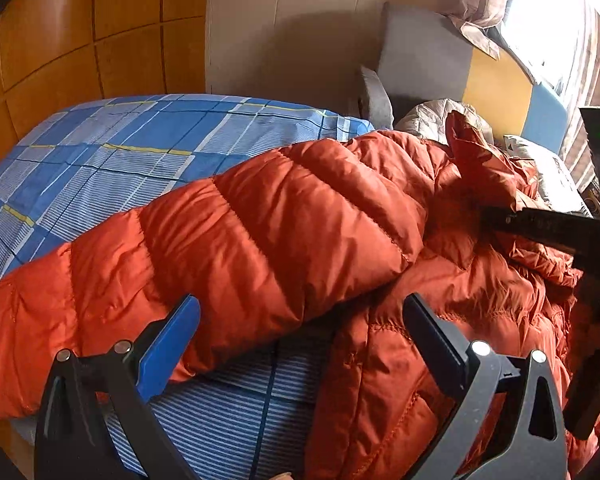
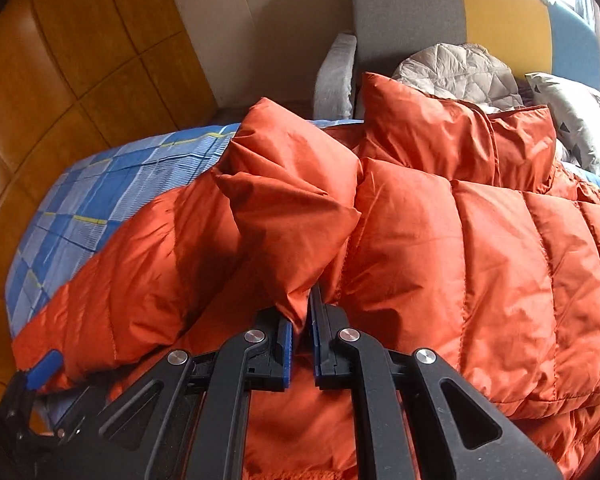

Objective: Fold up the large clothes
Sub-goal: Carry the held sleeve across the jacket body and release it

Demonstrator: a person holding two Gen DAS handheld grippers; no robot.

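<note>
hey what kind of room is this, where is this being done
Most likely a bedroom: an orange puffer jacket lies on a bed with a blue plaid sheet, a padded headboard and a pillow behind it.

I see a bed covered by a blue plaid sheet. An orange down jacket lies directly on it. At its head, a grey quilted blanket and a patterned pillow rest.
</note>
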